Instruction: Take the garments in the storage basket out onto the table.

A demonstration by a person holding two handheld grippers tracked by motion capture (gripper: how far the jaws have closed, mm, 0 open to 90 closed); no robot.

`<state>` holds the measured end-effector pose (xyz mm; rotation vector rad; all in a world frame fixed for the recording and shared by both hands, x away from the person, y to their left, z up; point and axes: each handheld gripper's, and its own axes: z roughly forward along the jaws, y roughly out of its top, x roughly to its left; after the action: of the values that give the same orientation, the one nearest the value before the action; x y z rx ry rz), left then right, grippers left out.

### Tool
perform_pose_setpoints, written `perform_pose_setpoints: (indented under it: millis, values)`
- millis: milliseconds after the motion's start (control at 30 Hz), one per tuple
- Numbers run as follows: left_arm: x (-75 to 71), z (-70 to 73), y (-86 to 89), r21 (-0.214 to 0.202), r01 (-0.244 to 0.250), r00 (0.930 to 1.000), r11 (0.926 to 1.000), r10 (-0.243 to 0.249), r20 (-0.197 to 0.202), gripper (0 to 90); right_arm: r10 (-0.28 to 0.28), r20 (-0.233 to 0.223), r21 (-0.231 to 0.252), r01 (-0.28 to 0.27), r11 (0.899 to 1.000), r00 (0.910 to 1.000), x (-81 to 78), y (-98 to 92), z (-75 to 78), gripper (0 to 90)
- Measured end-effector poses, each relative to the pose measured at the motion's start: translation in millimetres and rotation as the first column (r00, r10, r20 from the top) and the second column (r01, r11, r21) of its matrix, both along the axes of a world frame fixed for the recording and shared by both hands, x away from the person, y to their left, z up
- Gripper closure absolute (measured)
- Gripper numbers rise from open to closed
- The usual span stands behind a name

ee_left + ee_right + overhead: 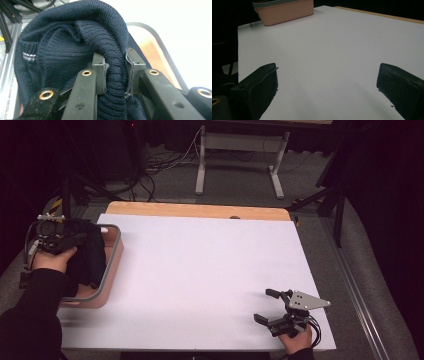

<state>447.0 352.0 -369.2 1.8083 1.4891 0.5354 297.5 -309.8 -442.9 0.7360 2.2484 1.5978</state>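
My left gripper point(115, 72) pinches one dark knit garment point(75, 42) in the single pink basket point(114, 265) at the table's left edge; my right gripper point(271, 306) gapes, grasping nothing, near the front right corner.

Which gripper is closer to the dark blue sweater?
Left. The left gripper is shut on the dark blue knit sweater in the pink basket. The right gripper is open, far across the table.

The dark knit garment point(75, 42) hides most of the basket point(116, 251) interior, perhaps everything beneath
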Motion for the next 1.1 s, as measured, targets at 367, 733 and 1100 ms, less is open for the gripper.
perform_pose_setpoints:
  millis: [367, 733, 1100]
  values:
    - [-25.5, 24.3, 7.6, -0.074, -0.012, 0.9846, 0.9972, 0.024, 0.173, 74.2, -0.004, -0.001, 0.000, 0.004, 1.000, 1.0000, 0.1, 0.1, -0.2, 4.0]
    - [-46.4, 41.5, 9.2, -0.122, 0.013, 0.9635, 0.9924, 0.020, 0.267, 74.2, -0.005, 0.000, -0.001, 0.005, 1.000, 1.0000, 0.0, 0.2, -0.1, 4.1]
    - [-66.7, 57.9, 5.6, -0.147, 0.023, 0.9289, 0.9889, 0.033, 0.369, 74.0, -0.006, 0.005, 0.006, 0.006, 1.000, 1.0000, -0.8, -0.2, 0.6, 4.1]
